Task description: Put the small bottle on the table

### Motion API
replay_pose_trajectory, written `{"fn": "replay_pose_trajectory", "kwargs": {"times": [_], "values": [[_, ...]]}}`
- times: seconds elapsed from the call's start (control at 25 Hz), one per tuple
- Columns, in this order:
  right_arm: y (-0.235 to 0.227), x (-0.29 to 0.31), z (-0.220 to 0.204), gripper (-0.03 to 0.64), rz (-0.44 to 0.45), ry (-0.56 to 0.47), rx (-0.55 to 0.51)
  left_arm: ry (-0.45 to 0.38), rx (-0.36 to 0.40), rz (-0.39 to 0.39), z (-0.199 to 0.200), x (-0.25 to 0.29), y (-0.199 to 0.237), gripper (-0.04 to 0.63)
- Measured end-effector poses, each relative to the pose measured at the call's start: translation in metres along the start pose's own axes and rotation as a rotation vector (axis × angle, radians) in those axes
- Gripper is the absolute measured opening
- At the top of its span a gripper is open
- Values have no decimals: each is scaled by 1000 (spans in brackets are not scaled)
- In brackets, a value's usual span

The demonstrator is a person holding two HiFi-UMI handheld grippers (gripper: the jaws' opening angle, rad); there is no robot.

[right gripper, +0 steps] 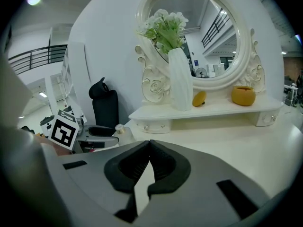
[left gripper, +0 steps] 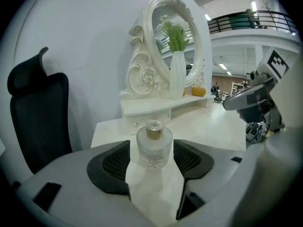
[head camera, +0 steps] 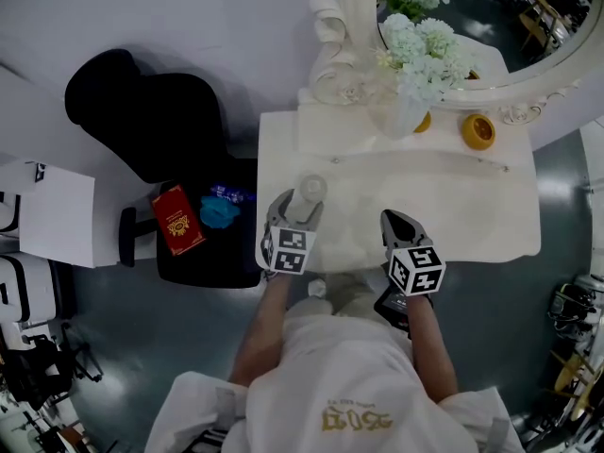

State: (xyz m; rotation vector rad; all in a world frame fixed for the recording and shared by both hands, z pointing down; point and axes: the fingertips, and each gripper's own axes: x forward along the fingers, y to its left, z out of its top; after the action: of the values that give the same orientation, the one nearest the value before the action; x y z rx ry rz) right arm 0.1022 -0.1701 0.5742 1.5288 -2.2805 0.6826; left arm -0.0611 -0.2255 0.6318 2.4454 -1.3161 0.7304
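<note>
Small bottle (left gripper: 154,145), clear glass w/ a gold collar under its cap, stands upright on the white table (head camera: 472,206), on the near side of the white vase (right gripper: 180,79) from me and a bit to its left. My left gripper (left gripper: 151,144) is round it: jaws wide, one dark ribbed pad on each side of the glass, bottle sitting btwn them w/ its base on the tabletop. A thin gap shows on the left side; on the right the pad is v. close and I can't tell if it touches. My right gripper (right gripper: 149,145) is empty, jaws narrow w/ tips together, hovering over the table on my side of the vase and to the right of the bottle. Vase holds pale flowers w/ green stems and stands on a low shelf before the round, ornate white mirror (right gripper: 208,32). Right of the vase on that shelf: a small orange piece (right gripper: 199,98) just beside it, then an orange bowl (right gripper: 243,95) further right. Well left of the vase, off the table, is a black chair (head camera: 142,121); a red book (head camera: 177,220) and sth blue (head camera: 219,212) lie on the dark seat.
</note>
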Motion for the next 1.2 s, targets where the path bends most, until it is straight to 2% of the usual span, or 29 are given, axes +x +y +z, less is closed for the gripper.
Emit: {"fn": "replay_pose_trajectory", "kwargs": {"times": [0.2,0.32,0.44,0.84,0.96,1.2], "values": [[14,-6,1,13,13,-25,-13,-35,-24,4,7,-23,3,265],[23,-9,3,12,23,-37,-22,-57,-44,-19,12,-37,0,198],[30,-13,2,12,29,-42,-30,-72,-71,-41,13,-49,-2,176],[53,-26,0,12,57,-67,-50,-172,-119,-23,34,-93,1,21],[57,-29,3,13,66,-83,-49,-198,-115,-33,44,-103,-4,17],[63,-35,2,12,78,-97,-40,-199,-98,-17,48,-117,-6,17]]}}
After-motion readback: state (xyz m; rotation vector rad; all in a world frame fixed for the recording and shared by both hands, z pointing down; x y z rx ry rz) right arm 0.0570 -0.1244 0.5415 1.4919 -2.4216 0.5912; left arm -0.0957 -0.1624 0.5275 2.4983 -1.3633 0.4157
